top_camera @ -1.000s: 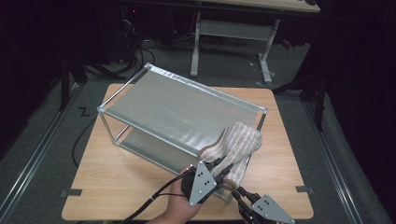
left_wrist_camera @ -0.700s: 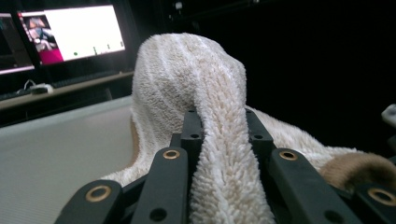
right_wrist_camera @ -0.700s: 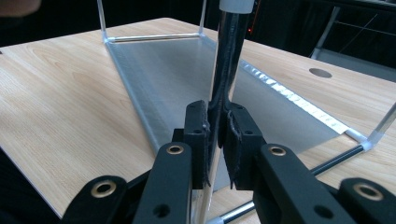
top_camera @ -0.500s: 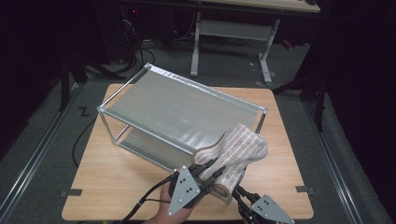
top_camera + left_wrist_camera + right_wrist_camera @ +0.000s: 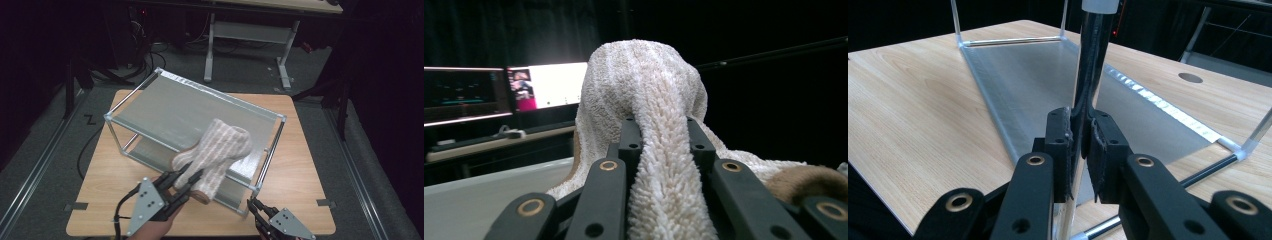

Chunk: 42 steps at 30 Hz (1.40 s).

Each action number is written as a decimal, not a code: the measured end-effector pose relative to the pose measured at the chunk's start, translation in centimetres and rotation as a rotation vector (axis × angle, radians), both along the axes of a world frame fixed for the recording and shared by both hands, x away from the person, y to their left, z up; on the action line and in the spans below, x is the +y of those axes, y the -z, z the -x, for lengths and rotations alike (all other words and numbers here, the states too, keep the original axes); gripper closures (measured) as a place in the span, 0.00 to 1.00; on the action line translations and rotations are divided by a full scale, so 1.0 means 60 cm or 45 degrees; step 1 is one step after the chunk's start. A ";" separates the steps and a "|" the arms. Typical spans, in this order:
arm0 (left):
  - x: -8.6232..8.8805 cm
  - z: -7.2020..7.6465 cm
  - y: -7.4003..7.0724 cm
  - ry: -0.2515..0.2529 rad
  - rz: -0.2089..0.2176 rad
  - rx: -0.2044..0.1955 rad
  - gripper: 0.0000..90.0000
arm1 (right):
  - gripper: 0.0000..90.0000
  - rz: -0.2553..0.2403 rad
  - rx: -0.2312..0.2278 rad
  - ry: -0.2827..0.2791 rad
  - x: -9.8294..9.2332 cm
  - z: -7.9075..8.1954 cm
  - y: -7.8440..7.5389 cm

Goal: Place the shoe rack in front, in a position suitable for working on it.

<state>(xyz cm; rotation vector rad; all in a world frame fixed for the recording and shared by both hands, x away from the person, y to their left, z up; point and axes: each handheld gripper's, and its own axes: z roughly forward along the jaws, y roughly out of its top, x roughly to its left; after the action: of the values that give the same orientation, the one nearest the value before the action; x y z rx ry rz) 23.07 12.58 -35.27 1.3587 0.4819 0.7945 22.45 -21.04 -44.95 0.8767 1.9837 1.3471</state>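
The left gripper [image 5: 186, 181] has its fingers [image 5: 630, 137] pinching a fold of the cream sock [image 5: 216, 152], which drapes over the near edge of the rack's [image 5: 165, 107] top shelf on the desk [image 5: 305, 165]. The right gripper [image 5: 257, 210] has its fingers [image 5: 1060, 135] clamped on the rack's near corner post [image 5: 1090, 60].
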 end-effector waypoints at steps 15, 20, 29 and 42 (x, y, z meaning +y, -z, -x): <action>0.118 0.033 0.114 -0.119 -0.177 0.165 0.84 | 0.89 -0.025 0.016 0.093 -0.022 -0.046 -0.001; 0.111 0.022 0.170 -0.086 -0.286 0.313 0.84 | 0.89 -0.029 0.021 0.110 -0.031 -0.054 -0.001; 0.094 -0.011 0.228 -0.110 -0.445 0.554 0.83 | 0.89 -0.030 0.012 0.123 -0.045 -0.049 0.000; 0.090 0.001 0.223 -0.067 -0.434 0.605 0.55 | 0.89 -0.029 0.005 0.173 -0.060 -0.048 0.000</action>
<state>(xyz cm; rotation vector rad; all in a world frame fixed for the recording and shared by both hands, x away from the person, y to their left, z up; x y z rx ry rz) 22.99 17.97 -48.66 1.8724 0.7796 0.6088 25.33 -24.66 -44.96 1.0061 1.8789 1.2939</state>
